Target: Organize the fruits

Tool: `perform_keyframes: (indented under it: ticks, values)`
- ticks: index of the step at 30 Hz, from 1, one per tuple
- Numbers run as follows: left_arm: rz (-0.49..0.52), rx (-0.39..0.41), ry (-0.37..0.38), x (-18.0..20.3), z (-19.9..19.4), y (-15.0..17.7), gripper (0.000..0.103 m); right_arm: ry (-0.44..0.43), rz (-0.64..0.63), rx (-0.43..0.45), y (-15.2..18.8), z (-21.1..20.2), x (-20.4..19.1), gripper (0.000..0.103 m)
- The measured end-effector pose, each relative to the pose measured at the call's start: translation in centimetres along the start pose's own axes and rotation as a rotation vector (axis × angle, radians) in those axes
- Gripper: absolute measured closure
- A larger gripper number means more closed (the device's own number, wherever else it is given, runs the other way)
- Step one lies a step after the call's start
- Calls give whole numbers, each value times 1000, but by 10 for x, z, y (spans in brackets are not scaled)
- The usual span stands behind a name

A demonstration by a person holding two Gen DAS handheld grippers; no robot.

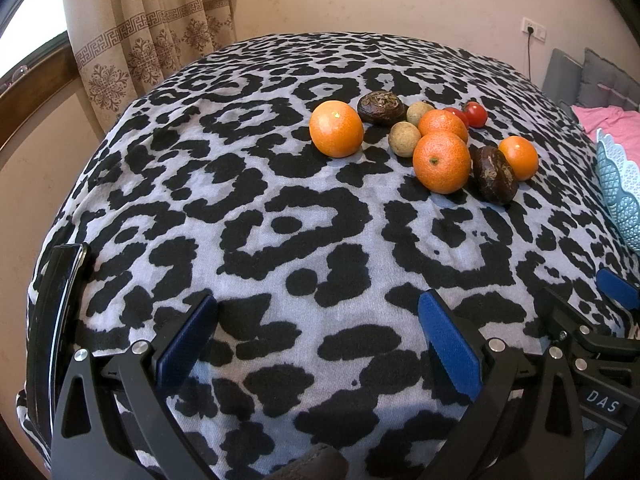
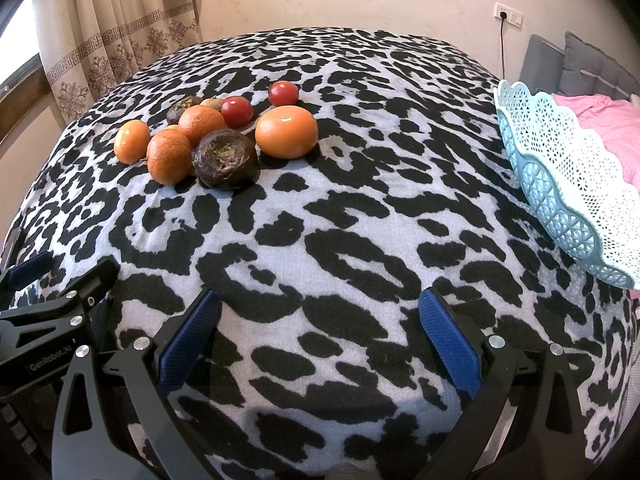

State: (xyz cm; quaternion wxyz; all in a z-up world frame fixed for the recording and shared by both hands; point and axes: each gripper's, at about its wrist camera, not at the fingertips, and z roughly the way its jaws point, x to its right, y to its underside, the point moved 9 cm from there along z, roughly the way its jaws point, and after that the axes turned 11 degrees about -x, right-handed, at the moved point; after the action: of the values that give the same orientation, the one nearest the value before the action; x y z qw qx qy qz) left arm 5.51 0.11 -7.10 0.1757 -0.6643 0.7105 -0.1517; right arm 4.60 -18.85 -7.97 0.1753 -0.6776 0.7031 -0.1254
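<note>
A cluster of fruit lies on the leopard-print tablecloth (image 1: 280, 220): several oranges (image 1: 441, 162), two dark brown water chestnuts (image 1: 495, 174), two tan longans (image 1: 404, 139) and two cherry tomatoes (image 1: 475, 114). In the right wrist view the same cluster sits at the far left, with an orange (image 2: 286, 131), a chestnut (image 2: 226, 159) and tomatoes (image 2: 237, 111). A light blue lattice basket (image 2: 576, 184) stands at the right; its rim shows in the left wrist view (image 1: 620, 196). My left gripper (image 1: 316, 340) and right gripper (image 2: 318, 336) are both open and empty, low over the near cloth.
A curtain (image 1: 152, 28) and a window frame stand behind the table at the left. A wall socket with a cord (image 2: 506, 14) is at the back right. A grey headboard and pink bedding (image 2: 608, 116) lie beyond the basket. The right gripper shows at the left view's right edge (image 1: 592, 320).
</note>
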Motion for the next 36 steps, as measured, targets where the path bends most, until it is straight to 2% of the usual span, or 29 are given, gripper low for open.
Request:
perform_keyframes:
  ticks: [15,36]
  values:
    - [-15,-11,1,-6,2,-2,5,-31,3,3,2,-2,-2,2]
    - [-19,-10,-6,-5,4,-4,5,-22,-6,-6,2,-1,-2,2]
